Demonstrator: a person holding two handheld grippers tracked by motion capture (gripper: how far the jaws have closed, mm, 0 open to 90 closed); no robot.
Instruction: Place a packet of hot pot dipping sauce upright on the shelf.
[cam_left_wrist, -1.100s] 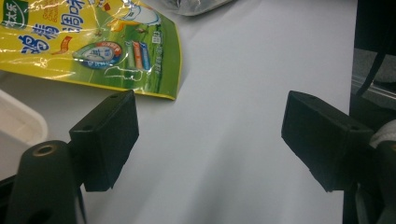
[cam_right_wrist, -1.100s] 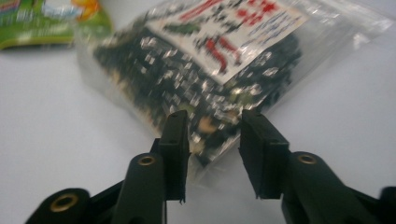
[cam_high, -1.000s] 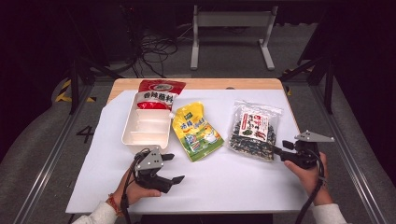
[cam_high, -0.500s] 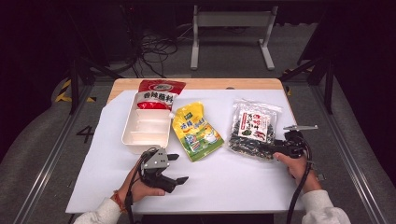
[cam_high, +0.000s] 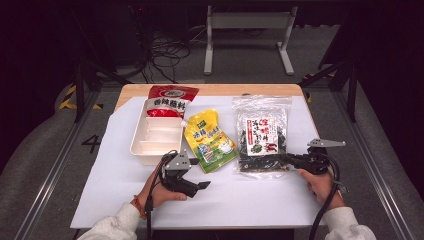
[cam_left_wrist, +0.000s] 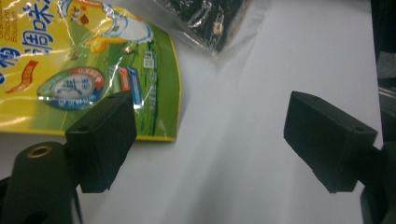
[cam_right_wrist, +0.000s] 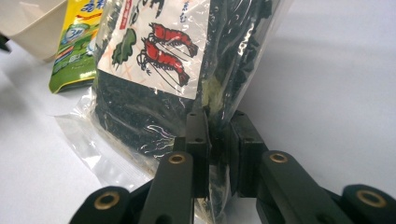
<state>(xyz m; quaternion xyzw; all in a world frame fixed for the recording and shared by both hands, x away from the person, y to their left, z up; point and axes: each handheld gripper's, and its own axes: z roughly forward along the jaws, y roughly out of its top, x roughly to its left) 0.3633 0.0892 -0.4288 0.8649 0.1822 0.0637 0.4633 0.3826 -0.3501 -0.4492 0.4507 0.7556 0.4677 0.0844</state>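
A clear bag of dark dried seaweed with a shrimp label (cam_high: 262, 135) lies on the white table cover. My right gripper (cam_high: 286, 159) holds its near right corner. In the right gripper view the jaws have just been closing, and my right gripper (cam_right_wrist: 218, 140) pinches the bag (cam_right_wrist: 154, 70) by its edge. My left gripper (cam_high: 202, 186) rests low at the front centre, jaws wide apart. In the left gripper view my left gripper (cam_left_wrist: 210, 135) has only bare cover between its fingers (cam_left_wrist: 102, 140). A yellow-green pouch (cam_left_wrist: 84, 60) lies just beyond the left jaw.
A white divided tray (cam_high: 137, 145) stands left of the yellow-green pouch (cam_high: 209, 140). A red pouch (cam_high: 170, 97) lies partly under the tray's far end. The white cover (cam_high: 250, 200) ends near the person's forearms; metal frame rails run along both sides.
My right gripper moved left onto the seaweed bag's corner and closed on it. My left gripper slid right, toward the yellow-green pouch's near end, still open.
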